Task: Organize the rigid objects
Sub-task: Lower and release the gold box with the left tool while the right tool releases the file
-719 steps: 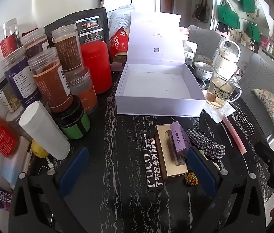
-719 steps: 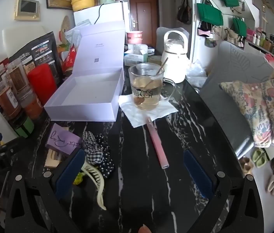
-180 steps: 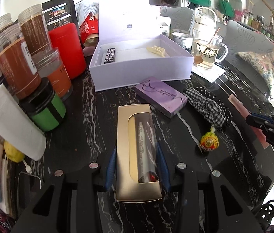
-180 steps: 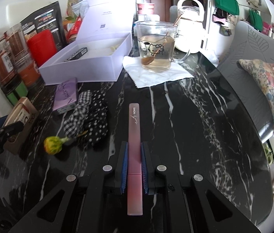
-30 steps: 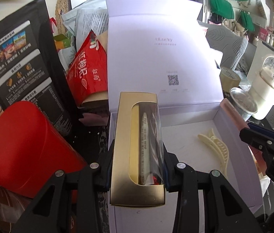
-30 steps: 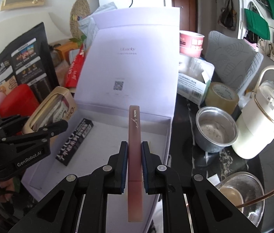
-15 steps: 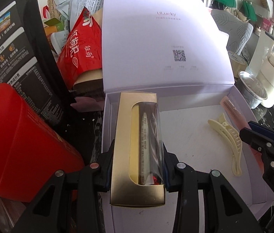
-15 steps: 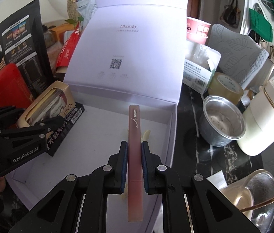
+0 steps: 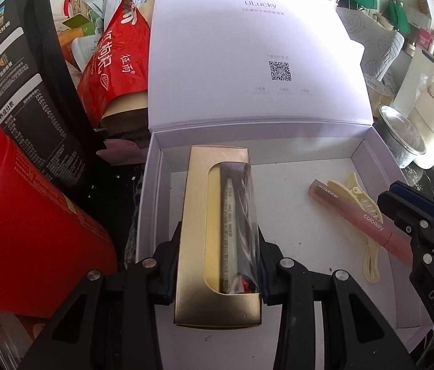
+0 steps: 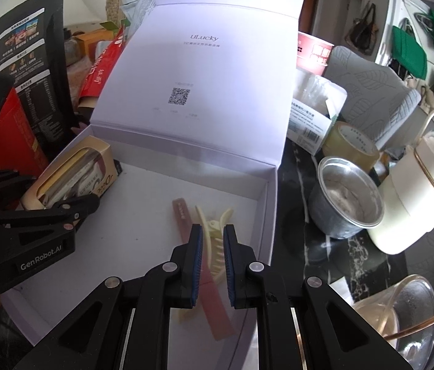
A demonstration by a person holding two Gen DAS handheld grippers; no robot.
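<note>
Lived-in home, cluttered marble table (image 10: 294,166), kettle (image 10: 417,197), handbags (image 10: 361,34) hung by door

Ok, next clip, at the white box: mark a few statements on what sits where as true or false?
1. The left hand-held gripper grips the gold window box by its sides. True.
2. The pink stick is clamped in the right hand-held gripper. False: it lies on the floor of the white box, and no pad presses on it.
3. The white box's lid stands open. True.
4. The cream hair clip lies on the table outside the box. False: it is inside the box, against the pink stick.
5. The metal cup stands inside the white box. False: it stands outside, beside the box's right wall.
</note>
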